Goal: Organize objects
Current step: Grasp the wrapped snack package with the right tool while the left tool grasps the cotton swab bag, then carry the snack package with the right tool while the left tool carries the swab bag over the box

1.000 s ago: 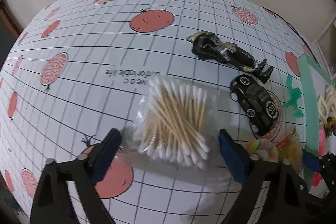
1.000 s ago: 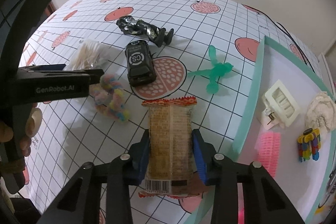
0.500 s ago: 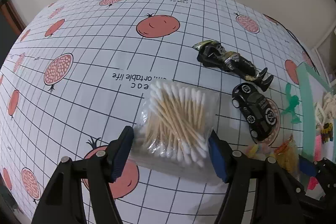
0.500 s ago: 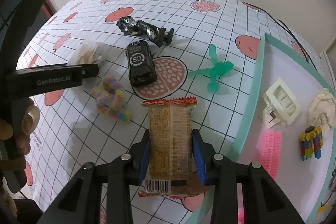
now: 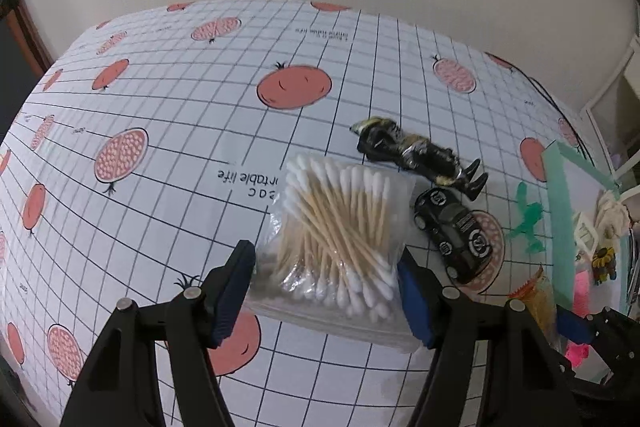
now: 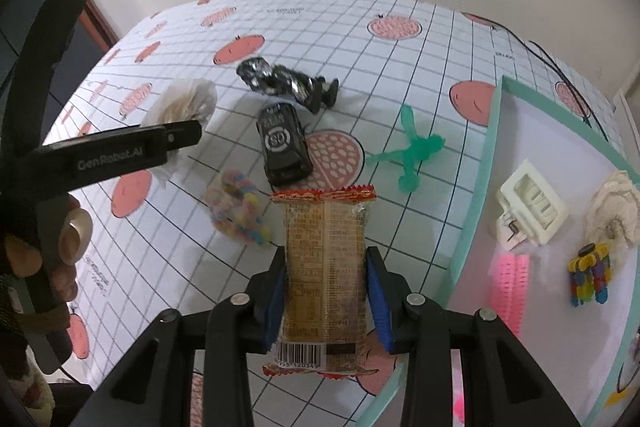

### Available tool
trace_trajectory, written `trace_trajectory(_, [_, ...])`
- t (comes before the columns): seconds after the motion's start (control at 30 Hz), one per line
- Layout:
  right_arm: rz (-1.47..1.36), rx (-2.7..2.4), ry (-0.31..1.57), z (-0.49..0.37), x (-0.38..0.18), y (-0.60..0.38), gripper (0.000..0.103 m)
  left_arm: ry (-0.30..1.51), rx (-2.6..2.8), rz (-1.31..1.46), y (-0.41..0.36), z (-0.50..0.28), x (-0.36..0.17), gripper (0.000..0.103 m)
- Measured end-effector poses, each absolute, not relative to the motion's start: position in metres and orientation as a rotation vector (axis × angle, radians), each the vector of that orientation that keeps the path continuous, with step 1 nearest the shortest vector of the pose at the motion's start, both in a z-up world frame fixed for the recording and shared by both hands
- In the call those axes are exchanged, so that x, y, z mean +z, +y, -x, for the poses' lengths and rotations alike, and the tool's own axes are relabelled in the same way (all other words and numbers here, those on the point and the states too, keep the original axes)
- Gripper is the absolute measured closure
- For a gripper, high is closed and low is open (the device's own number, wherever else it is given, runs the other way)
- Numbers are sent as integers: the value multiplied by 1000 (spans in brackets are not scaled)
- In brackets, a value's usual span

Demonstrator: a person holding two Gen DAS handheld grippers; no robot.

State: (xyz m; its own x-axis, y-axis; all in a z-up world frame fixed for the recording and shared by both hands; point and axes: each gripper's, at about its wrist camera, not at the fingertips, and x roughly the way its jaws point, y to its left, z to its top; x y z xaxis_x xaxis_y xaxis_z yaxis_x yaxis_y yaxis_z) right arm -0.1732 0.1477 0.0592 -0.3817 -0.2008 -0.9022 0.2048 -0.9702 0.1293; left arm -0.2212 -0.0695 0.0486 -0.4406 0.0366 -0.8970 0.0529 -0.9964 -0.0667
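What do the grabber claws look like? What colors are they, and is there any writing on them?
Both are black plastic. The left gripper and the right gripper each have two angular black fingers with silver rivets and blue pads at the tips. Seen from the right wrist camera, the left one's side carries grey "GenRobot.AI" lettering. The hand holding it is bare, with pale painted fingernails.

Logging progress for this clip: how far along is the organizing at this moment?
Done: a white clip, pink comb and colourful block toy lie in the green-rimmed tray. In hand: right gripper clamps a snack packet; left gripper closes on a cotton swab bag. Left: toy car, action figure, green figure, candy bag.
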Motion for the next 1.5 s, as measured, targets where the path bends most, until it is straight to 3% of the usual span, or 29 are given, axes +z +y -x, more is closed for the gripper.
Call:
trace_trajectory(0.43, [-1430, -2494, -169, 173, 117, 179, 64, 288, -2800, -1545, -58, 209, 104, 34])
trace_trajectory(1.0, [-1323, -2709, -375, 169, 166, 285, 64, 318, -3003, -1465, 9, 185, 154, 34])
trace_trajectory(1.5, [-1413, -2767, -336, 167, 163, 335, 64, 177, -3087, -1732, 106, 163, 129, 34])
